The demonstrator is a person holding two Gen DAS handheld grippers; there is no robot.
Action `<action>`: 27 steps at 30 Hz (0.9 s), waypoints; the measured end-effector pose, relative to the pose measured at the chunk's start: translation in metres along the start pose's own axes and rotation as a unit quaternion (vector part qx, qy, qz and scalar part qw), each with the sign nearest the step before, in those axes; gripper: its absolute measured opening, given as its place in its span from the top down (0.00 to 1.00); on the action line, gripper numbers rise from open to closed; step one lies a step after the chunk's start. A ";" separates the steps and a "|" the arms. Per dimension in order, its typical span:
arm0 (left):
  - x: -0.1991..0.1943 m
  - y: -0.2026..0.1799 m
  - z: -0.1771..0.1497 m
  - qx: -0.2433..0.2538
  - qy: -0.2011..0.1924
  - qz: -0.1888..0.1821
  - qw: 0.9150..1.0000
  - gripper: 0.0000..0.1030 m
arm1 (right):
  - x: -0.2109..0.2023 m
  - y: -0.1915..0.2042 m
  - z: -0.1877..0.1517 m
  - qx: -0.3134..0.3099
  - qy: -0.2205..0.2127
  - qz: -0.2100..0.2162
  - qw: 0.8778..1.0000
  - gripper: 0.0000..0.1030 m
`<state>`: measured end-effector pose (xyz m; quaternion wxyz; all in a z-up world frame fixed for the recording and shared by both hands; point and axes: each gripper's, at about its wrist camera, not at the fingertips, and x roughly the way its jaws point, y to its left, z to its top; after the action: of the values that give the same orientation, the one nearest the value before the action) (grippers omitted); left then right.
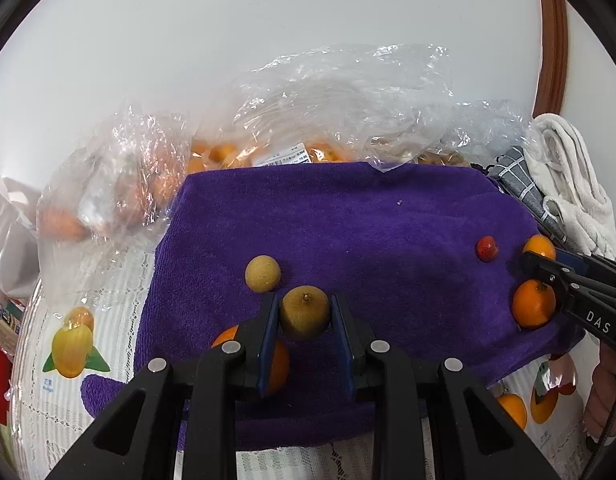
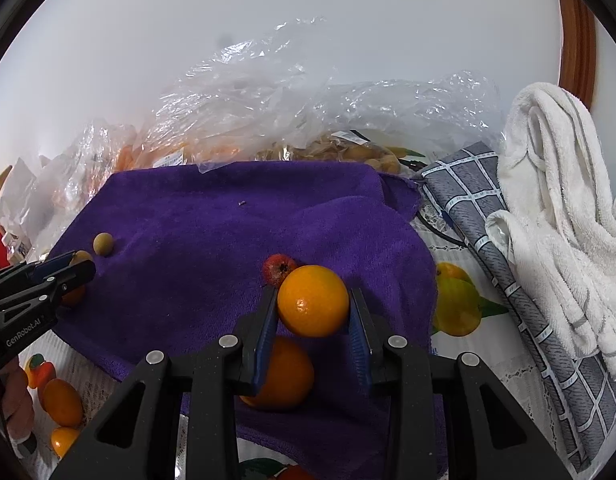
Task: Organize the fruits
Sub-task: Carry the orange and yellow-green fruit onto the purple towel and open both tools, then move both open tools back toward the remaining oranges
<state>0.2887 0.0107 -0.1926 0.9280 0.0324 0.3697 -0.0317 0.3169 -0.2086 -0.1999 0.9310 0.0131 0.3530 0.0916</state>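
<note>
On the purple towel (image 1: 388, 220) my left gripper (image 1: 303, 316) is shut on a brown-yellow round fruit (image 1: 303, 312). A second brown fruit (image 1: 262, 274) lies just left of it. An orange (image 1: 277, 366) sits under the left finger. My right gripper (image 2: 312, 308) is shut on an orange (image 2: 312, 301). Another orange (image 2: 281, 376) lies on the towel beneath it, and a small red fruit (image 2: 277, 270) sits just beyond the fingertips. In the left wrist view the right gripper (image 1: 548, 270) reaches in from the right edge, by two oranges and the red fruit (image 1: 486, 249).
Crumpled clear plastic bags (image 1: 340, 112) holding oranges and brown fruits line the towel's far edge against a white wall. A white towel (image 2: 556, 208) and a grey checked cloth (image 2: 488, 216) lie to the right. The tablecloth (image 1: 75, 344) has printed fruits. A hand (image 1: 604, 392) holds the right gripper.
</note>
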 end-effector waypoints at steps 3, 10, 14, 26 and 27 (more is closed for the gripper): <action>-0.002 -0.001 -0.002 0.002 -0.004 -0.004 1.000 0.74 | -0.003 0.000 -0.002 0.002 -0.004 0.001 1.000 0.50; -0.018 0.003 0.000 -0.010 -0.036 0.004 0.999 0.60 | -0.023 0.003 -0.002 0.007 -0.030 0.002 1.000 0.39; -0.037 0.009 0.002 -0.017 -0.056 0.015 0.998 0.56 | -0.041 0.010 0.002 0.002 -0.042 -0.004 0.999 0.38; -0.098 0.058 -0.068 -0.046 -0.044 0.037 0.997 0.56 | -0.107 0.031 -0.033 -0.005 -0.030 0.014 0.999 0.38; -0.100 0.061 -0.075 -0.047 -0.044 0.042 0.997 0.56 | -0.108 0.036 -0.039 -0.012 -0.022 0.019 0.999 0.38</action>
<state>0.1702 0.0813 -0.1758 0.9443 0.0029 0.3283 0.0238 0.2060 -0.1939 -0.1546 0.9369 0.0104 0.3306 0.1135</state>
